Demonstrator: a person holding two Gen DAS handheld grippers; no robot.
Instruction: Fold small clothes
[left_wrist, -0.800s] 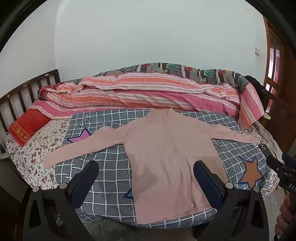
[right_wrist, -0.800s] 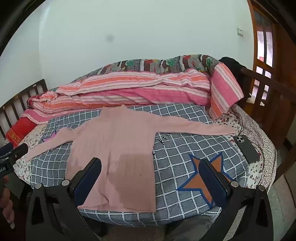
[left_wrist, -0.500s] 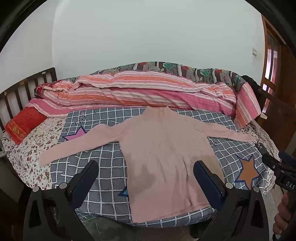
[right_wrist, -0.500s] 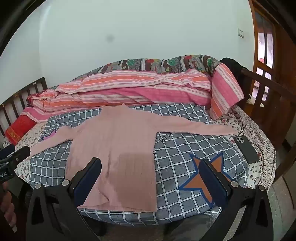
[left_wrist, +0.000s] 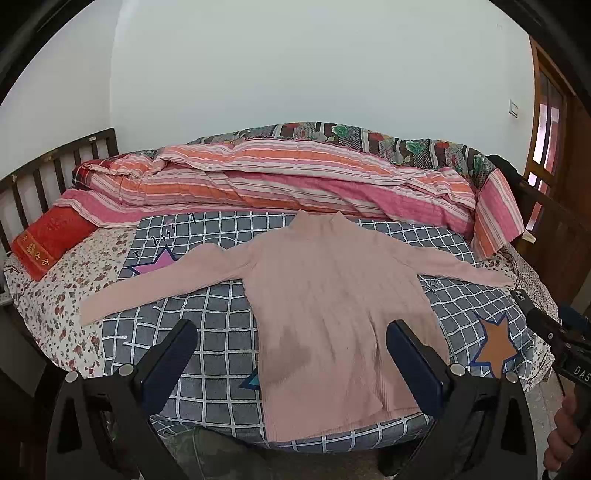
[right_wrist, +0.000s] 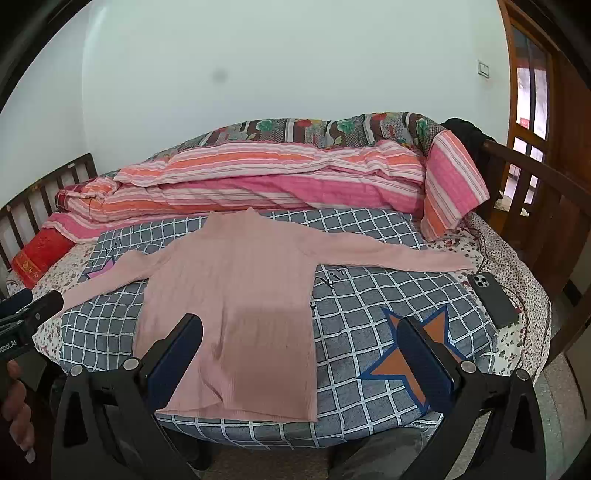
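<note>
A pink long-sleeved top (left_wrist: 332, 295) lies flat on the grey checked blanket (left_wrist: 221, 332), both sleeves spread out, collar toward the striped quilt. It also shows in the right wrist view (right_wrist: 240, 295). My left gripper (left_wrist: 291, 354) is open and empty, held above the bed's near edge in front of the top's hem. My right gripper (right_wrist: 299, 350) is open and empty, held over the near edge at the hem's right side. Each gripper shows at the other view's edge, the right one (left_wrist: 554, 339) and the left one (right_wrist: 29, 314).
A rolled striped quilt (left_wrist: 295, 184) lies along the back. A red pillow (left_wrist: 51, 236) is at the left by the wooden headboard (left_wrist: 55, 170). A dark phone (right_wrist: 493, 295) lies on the floral sheet at the right, near the wooden footboard (right_wrist: 535, 192).
Both grippers have drifted slightly, the left view shifting a little right and up. The top has not moved and both grippers stay open.
</note>
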